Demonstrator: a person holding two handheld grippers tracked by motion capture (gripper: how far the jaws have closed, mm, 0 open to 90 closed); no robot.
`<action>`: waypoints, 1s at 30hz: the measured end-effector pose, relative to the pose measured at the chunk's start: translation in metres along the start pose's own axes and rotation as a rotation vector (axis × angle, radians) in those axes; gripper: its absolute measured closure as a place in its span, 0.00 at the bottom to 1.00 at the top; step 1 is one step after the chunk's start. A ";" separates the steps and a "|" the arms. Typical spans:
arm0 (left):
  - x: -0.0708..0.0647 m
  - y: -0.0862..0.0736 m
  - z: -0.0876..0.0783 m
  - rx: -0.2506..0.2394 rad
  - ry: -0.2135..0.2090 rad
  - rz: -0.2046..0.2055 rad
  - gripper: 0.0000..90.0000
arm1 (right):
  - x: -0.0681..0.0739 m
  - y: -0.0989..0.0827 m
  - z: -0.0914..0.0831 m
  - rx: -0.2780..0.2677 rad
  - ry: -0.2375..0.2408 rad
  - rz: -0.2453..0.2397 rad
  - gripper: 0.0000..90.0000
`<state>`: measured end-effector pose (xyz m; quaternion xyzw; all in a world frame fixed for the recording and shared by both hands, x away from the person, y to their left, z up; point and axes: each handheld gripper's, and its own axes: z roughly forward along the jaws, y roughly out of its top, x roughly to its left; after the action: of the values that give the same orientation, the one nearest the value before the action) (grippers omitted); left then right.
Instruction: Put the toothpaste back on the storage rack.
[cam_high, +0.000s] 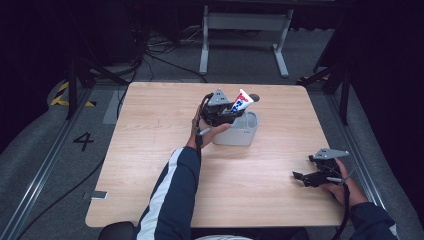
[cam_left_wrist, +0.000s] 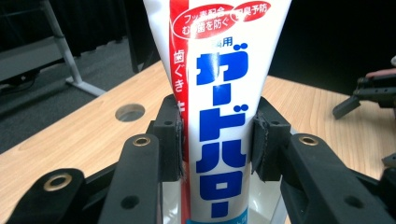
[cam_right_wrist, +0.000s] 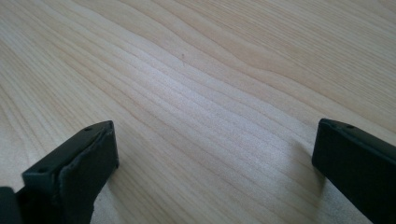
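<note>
White plastic toothpaste tube (cam_left_wrist: 219, 107), printed in blue and red, stands between the pads of the left claw (cam_left_wrist: 217, 140), which is closed on its lower body. In the high view the left claw (cam_high: 231, 111) holds the tube (cam_high: 243, 100) tilted over the pale grey cup (cam_high: 245, 134) near the middle of the wooden bench (cam_high: 150, 150); the tube's lower end appears to sit inside the cup's rim, though how deep cannot be told. The right claw (cam_high: 306, 178) rests low over the bench near its right edge, well apart from the cup, with its jaws wide and nothing between them; the right gripper view shows bare wood grain (cam_right_wrist: 201, 93) between the two black pads (cam_right_wrist: 88, 158).

Likely hazards, as judged from this arrangement:
- The tube is soft and tapered, so a grip on its smooth sides may let it slide or twist downward.
- A harder squeeze may dent the tube or push paste toward the cap.
- The cup looks light and is not steadied by the right claw; a sideways push from the tilted tube or from the left claw could tip or shove it.
- If released while leaning, the tall tube may lever the cup over or fall out onto the bench.
</note>
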<state>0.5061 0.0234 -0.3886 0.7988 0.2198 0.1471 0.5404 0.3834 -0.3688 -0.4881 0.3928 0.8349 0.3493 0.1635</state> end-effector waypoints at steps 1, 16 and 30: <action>0.000 0.000 0.001 0.004 0.002 0.008 0.69 | 0.000 0.000 0.000 -0.001 -0.001 -0.002 0.01; -0.005 0.000 0.008 0.136 0.010 0.064 0.63 | 0.000 0.000 0.000 0.000 0.000 0.000 0.01; -0.007 -0.003 0.017 0.240 0.030 0.115 0.56 | 0.000 0.000 0.000 0.000 0.000 0.000 0.01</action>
<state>0.5074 0.0075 -0.3979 0.8668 0.1975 0.1625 0.4280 0.3834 -0.3688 -0.4881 0.3928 0.8349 0.3492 0.1636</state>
